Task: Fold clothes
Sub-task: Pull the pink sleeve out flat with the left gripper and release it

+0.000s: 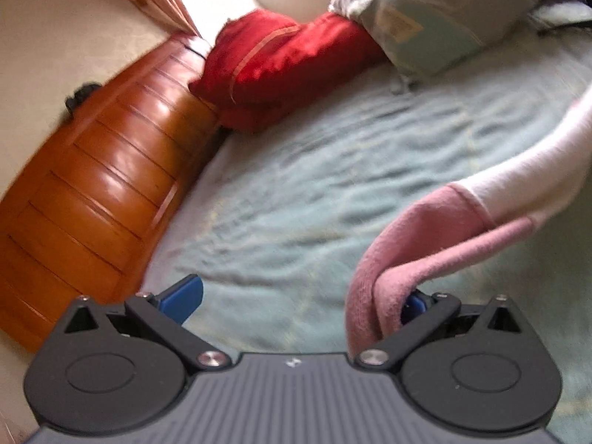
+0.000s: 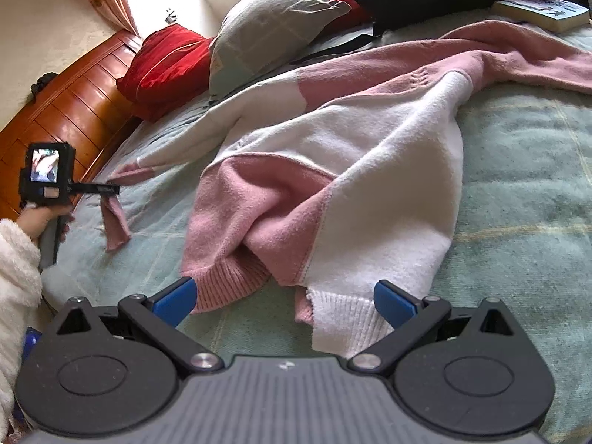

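While the pink and white sweater [image 2: 333, 140] lies crumpled on the green bedspread [image 2: 525, 192], just ahead of the right gripper [image 2: 283, 301], that gripper is held wide open, with the ribbed hem [image 2: 344, 318] between its fingers but not clamped. The left gripper [image 1: 301, 301] is also spread wide; a pink sleeve cuff [image 1: 373, 281] is draped over one finger, not pinched. It is judged that the hem should be closed on fully and the sleeve gripped properly before the sweater is pulled flat, otherwise the cloth may slip off.
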{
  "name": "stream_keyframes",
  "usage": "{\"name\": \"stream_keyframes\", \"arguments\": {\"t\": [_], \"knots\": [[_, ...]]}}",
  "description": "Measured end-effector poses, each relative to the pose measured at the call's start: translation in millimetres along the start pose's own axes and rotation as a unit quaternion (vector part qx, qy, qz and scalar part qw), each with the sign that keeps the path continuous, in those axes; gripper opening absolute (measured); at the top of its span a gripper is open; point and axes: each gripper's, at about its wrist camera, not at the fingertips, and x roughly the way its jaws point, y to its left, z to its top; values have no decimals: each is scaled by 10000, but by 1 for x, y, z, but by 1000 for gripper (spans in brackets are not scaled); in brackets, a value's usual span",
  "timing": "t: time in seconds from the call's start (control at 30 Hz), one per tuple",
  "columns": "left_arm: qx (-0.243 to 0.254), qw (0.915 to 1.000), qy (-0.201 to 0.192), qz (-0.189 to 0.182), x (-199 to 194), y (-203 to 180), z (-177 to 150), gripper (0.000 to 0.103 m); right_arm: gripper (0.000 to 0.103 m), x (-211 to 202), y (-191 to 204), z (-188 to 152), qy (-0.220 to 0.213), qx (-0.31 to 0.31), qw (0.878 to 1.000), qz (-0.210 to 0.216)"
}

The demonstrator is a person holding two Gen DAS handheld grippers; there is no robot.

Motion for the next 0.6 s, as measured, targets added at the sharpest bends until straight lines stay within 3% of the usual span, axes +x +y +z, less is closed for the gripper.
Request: {"name": "stream_keyframes", "arguments": {"t": [0.27,0.43,0.6], "knots": [[-149,9997,39,186,19,32,21,103,103,4,-1,-1,51,48,10000,-55],[-322,9973,564,339,54,45,2,102,103,6,1,-3,97,8,9999,-45],[-1164,9884,966,-143,67,72,-28,102,103,8,1,-2,112,47,9999,-62]]}}
